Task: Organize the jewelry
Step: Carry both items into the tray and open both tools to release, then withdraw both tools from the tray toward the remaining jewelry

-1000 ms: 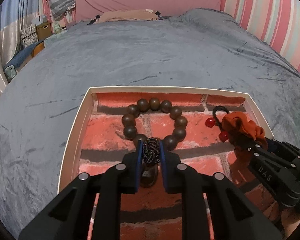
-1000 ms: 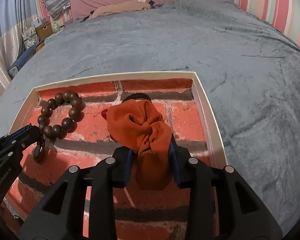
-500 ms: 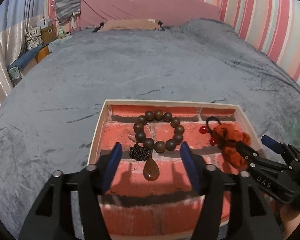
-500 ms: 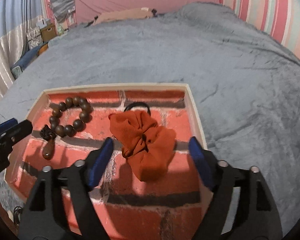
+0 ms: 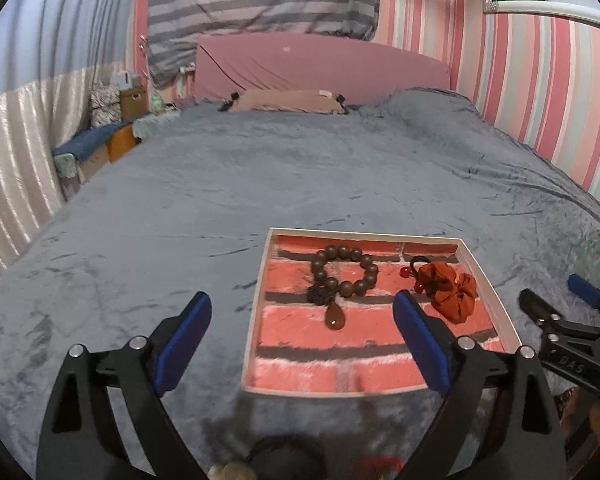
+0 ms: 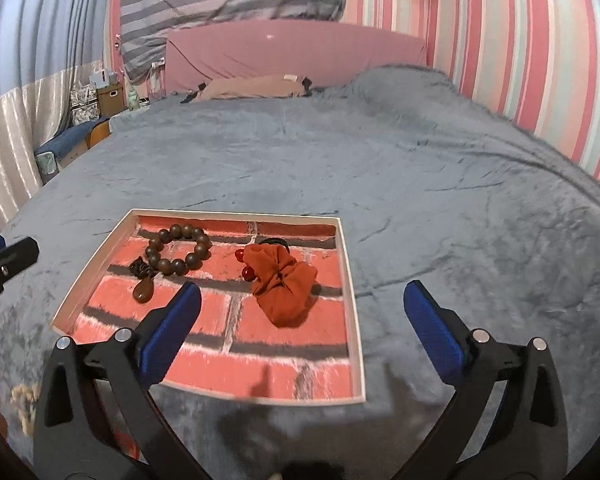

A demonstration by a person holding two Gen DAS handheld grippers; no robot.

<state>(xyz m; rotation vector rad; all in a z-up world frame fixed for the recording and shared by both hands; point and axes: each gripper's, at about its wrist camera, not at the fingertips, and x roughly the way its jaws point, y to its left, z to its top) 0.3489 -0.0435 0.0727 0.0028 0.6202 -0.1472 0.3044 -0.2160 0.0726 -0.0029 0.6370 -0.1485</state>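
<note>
A brown bead bracelet [image 5: 343, 271] with a dark knot and an amber drop pendant [image 5: 334, 317] lies in a white-rimmed tray [image 5: 256, 300] lined with a red brick print. An orange scrunchie [image 5: 447, 287] with red beads lies to its right in the same tray. The bracelet [image 6: 179, 249], scrunchie [image 6: 284, 284] and tray [image 6: 350, 280] also show in the right wrist view. My left gripper [image 5: 302, 338] is open and empty, pulled back above the tray's near left. My right gripper [image 6: 302, 324] is open and empty, back from the tray's near right.
The tray rests on a grey velvet bedspread [image 5: 260, 168]. A pink headboard [image 5: 320, 64] and striped wall stand behind. Boxes and clutter [image 5: 112, 120] sit at the far left. Small items lie blurred at the near edge: something dark [image 5: 284, 456] and pale beads [image 6: 24, 400].
Both grippers opened, releasing the bracelet and the scrunchie into the tray, then drew back and up. The tray now looks smaller and farther away.
</note>
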